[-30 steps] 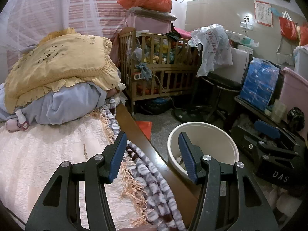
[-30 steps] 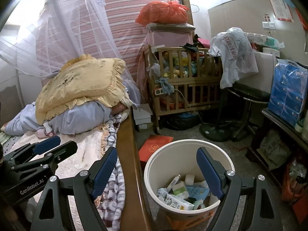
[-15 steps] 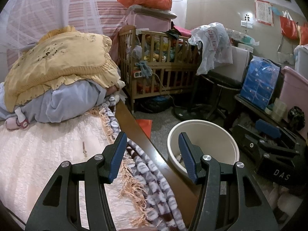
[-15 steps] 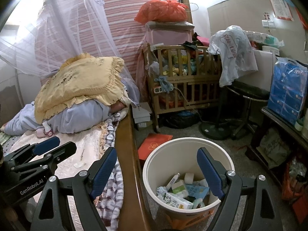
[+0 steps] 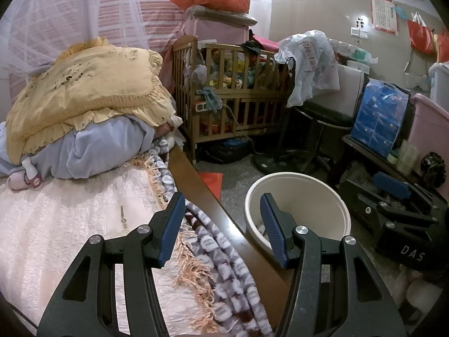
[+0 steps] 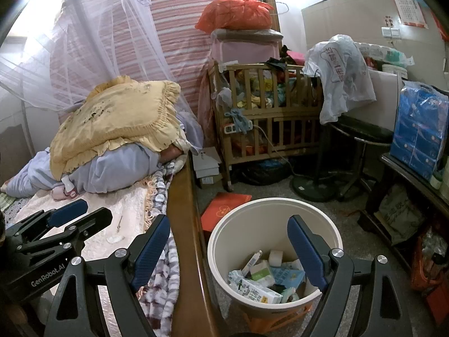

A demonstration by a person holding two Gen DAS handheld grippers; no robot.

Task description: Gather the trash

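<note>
A cream trash bin [image 6: 252, 205] stands on the floor beside the bed. Cartons and wrappers [image 6: 263, 278] lie at its bottom. My right gripper [image 6: 228, 224] hangs above its left rim, open, with nothing between the blue pads. My left gripper [image 5: 221, 205] is open and empty over the bed's wooden side rail [image 5: 196, 179], with the bin [image 5: 308, 185] to its right. A thin small stick [image 5: 122, 214] lies on the pink bedspread, and a small clear wrapper [image 6: 115, 238] lies close to it. Each gripper shows in the other view: the left gripper [image 6: 64, 216], the right gripper [image 5: 393, 191].
A yellow pillow [image 5: 84, 92] rests on folded blue bedding at the head of the bed. A fringed patterned blanket [image 5: 213, 255] hangs over the rail. A wooden crib [image 6: 266, 118], a fan base [image 6: 311, 185], a stool and a low shelf [image 6: 407, 174] crowd the floor. A red folder [image 6: 224, 210] lies by the bin.
</note>
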